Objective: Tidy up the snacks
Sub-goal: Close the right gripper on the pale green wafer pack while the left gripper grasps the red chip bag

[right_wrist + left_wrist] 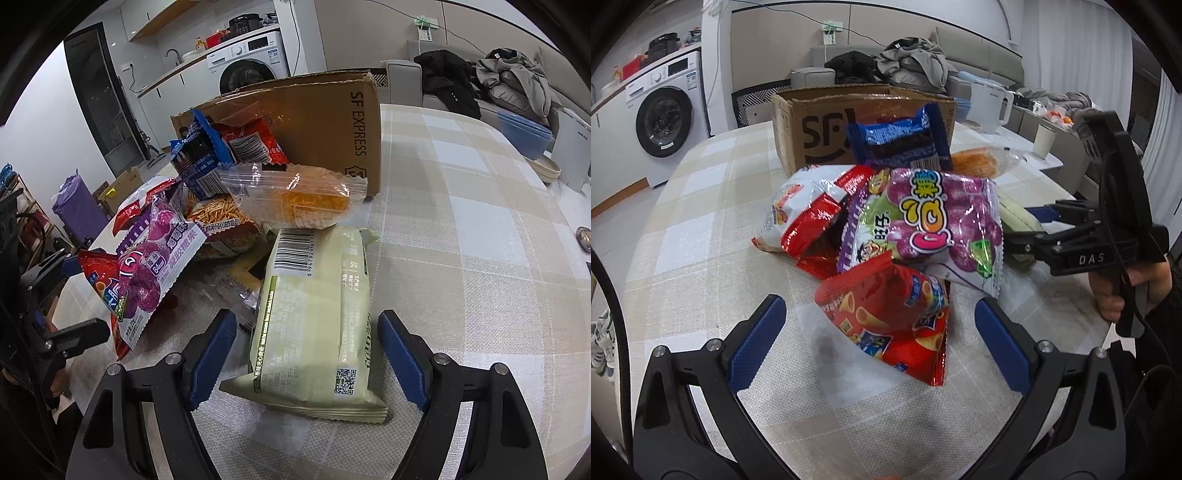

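Note:
A pile of snack bags lies on the checked tablecloth in front of an open SF cardboard box. My left gripper is open, its jaws either side of a red chip bag. Behind it lie a purple QQ candy bag, a red-and-white bag, a blue bag and an orange clear-wrapped snack. My right gripper is open, its jaws either side of a pale green cookie pack. The box and the orange snack stand beyond it.
A white kettle and a paper cup stand at the table's far right. Blue bowls and a beige dish sit near the far edge. A washing machine stands beyond the table on the left.

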Demonstrator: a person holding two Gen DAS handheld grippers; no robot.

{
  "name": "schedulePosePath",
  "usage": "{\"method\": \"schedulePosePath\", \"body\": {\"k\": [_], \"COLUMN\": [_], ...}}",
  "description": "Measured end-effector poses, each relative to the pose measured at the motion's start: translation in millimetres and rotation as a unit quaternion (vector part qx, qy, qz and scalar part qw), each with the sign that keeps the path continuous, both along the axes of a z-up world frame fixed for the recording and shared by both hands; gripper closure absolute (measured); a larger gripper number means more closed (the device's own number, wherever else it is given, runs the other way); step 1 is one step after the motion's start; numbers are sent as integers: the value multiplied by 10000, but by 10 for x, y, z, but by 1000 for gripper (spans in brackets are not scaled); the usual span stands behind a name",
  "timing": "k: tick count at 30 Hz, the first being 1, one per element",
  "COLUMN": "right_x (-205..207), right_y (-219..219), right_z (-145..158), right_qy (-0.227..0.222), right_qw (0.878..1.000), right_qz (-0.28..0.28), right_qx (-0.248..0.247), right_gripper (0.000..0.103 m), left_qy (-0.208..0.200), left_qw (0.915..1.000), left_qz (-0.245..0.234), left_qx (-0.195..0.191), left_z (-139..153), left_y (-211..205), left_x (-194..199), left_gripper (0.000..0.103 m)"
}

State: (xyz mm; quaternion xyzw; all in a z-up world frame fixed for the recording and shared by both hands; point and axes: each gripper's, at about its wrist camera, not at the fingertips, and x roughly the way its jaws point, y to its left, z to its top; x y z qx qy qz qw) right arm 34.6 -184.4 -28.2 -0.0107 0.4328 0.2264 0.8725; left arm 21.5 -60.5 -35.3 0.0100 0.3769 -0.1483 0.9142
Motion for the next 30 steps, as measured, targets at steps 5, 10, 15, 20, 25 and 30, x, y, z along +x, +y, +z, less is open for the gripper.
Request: {"method": "schedulePosePath", "body": {"k": [5,10,15,20,25,30], "right_x": [-29,-53,-74,-83,-78,-73], "right_y": [13,34,70,50,26,2], "right_z": [10,12,18,25,33,39], "right_qy": [-39,-85,-135,-145,-140,-117], "right_qw": [10000,9999,9998,9998,9998,9999], "right_qz": [-15,-6,-25,-41,-50,-46], "right_qx": [-27,-109,-171,-161,-100,-41], "right_gripper": [26,31,38,41,42,43], "left_qy": [214,362,572,608,580,578], "left_qw": [9997,9990,9982,9979,9980,9975], "left_qz": [-45,-55,34,185,115,110], "left_qx": [-111,-247,-198,-152,-243,-396], "left_z": [-80,-129,-204,-246,-254,-231], "left_y": [1,-7,-51,-33,-27,-20], "left_x": [64,113,193,267,305,295], "left_gripper": [3,4,11,25,45,56]}}
